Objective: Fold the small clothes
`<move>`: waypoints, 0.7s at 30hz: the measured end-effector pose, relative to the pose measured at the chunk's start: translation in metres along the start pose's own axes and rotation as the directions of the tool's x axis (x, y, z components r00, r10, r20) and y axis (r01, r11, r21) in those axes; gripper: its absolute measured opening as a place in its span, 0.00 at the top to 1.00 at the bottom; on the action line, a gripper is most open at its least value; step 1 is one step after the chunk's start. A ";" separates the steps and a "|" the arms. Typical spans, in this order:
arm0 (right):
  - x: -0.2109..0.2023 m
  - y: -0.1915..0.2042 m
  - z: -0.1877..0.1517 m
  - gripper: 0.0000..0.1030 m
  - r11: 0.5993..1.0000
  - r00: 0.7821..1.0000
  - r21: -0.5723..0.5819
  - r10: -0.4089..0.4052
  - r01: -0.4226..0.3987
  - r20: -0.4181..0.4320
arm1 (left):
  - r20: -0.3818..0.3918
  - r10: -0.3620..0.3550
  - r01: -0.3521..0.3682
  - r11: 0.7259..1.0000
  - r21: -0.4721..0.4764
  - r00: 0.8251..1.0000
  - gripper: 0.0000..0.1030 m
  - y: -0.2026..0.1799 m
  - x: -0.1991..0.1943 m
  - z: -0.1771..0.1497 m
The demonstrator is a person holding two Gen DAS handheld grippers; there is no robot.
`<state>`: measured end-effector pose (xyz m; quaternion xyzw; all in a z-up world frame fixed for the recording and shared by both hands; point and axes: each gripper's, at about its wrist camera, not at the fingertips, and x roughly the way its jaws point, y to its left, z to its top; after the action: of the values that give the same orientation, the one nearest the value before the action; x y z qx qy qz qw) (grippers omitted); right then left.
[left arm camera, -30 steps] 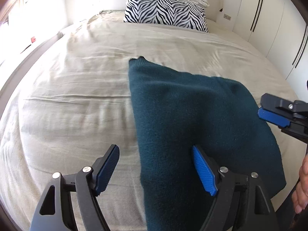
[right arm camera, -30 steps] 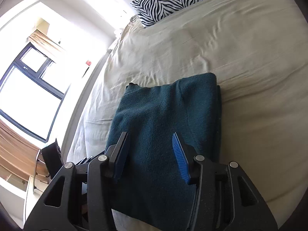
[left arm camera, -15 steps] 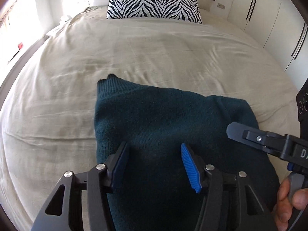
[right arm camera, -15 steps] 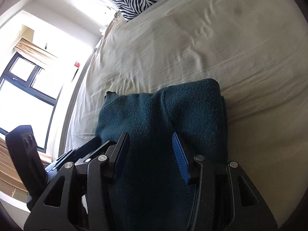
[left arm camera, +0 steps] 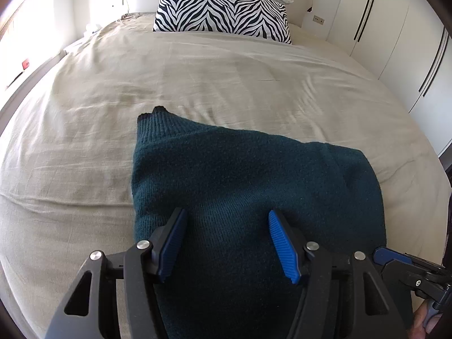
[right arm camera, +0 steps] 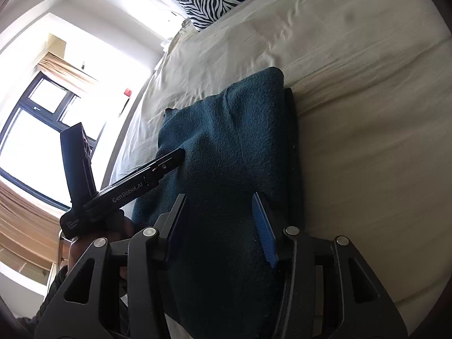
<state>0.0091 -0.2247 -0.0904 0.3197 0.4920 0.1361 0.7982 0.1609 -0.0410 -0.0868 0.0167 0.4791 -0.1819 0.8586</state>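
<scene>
right tool (right arm camera: 219, 226) lower, closing over sweater (left arm camera: 254, 183)

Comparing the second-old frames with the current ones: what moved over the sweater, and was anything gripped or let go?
The left gripper slid from straddling the teal sweater's left edge to over its body; its jaws narrowed and are now opening slightly, gripping nothing. The right gripper came lower over the sweater, jaws closing, nothing pinched. The sweater lies folded as before on the beige bedspread, the zebra pillow unmoved.
</scene>
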 end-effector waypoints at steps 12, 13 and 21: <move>-0.095 0.072 -0.039 0.38 0.913 0.914 -0.240 -0.248 0.331 0.321 | 0.286 0.165 -0.172 0.985 -0.001 0.944 0.03 -0.011 -0.116 -0.053; -0.105 0.083 -0.043 0.29 0.899 0.893 -0.256 -0.247 0.356 0.375 | 0.333 0.190 -0.196 0.980 -0.017 0.923 0.00 -0.011 -0.132 -0.061; -0.178 0.155 -0.065 0.00 0.800 0.615 -0.232 -0.205 0.553 0.761 | 0.577 0.225 -0.226 0.971 -0.072 0.785 0.00 -0.007 -0.252 -0.094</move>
<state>-0.1184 -0.1772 0.1139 0.0396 0.1622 -0.0649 0.9838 -0.0379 0.0464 0.0718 0.0177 0.1883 -0.0746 0.9791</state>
